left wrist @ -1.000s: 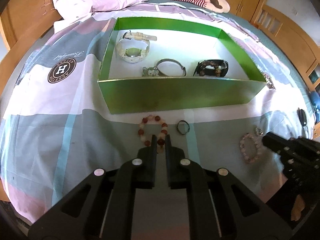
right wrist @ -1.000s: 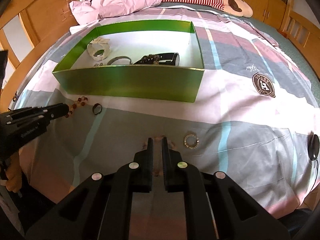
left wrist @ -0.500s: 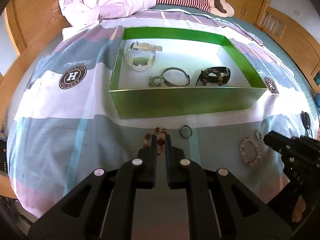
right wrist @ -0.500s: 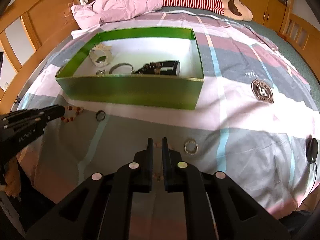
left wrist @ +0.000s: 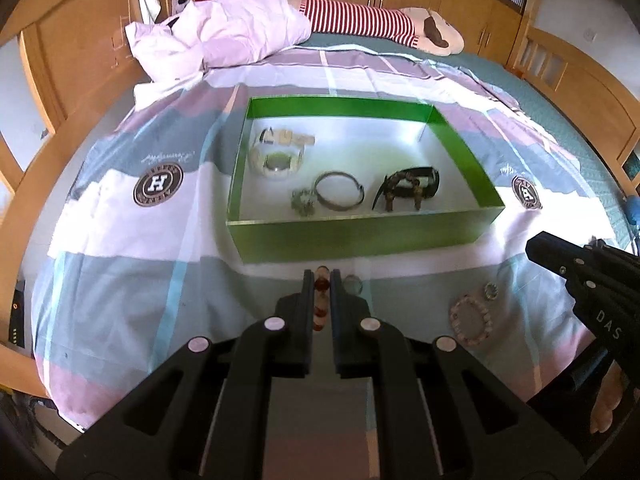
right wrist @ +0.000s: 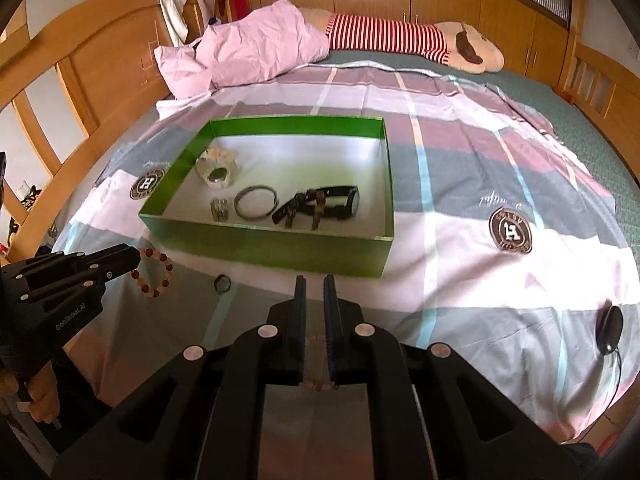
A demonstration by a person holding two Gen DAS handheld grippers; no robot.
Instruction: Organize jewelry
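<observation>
A green box (left wrist: 360, 236) (right wrist: 280, 246) on the bed holds a white watch (left wrist: 276, 158), a metal bangle (left wrist: 339, 191), a small charm (left wrist: 303, 202) and a black watch (left wrist: 408, 188). My left gripper (left wrist: 321, 280) is shut on a red-and-white bead bracelet (left wrist: 320, 300), which hangs from it in the right wrist view (right wrist: 154, 270). My right gripper (right wrist: 315, 280) is shut and lifted; the left wrist view shows its tips (left wrist: 538, 246) holding nothing. A pink bead bracelet (left wrist: 470, 320), a small ring (left wrist: 491, 291) and a dark ring (left wrist: 352, 283) (right wrist: 222, 283) lie on the sheet.
A crumpled pink pillow (right wrist: 256, 52) and a striped plush toy (right wrist: 400, 40) lie at the far end of the bed. A black round device with a cord (right wrist: 610, 330) lies at the right. Wooden bed rails surround the mattress.
Both grippers have risen and drawn back from the sheet. The left one has lifted the red-and-white bracelet off the bed. The right one has left the pink bracelet on the sheet.
</observation>
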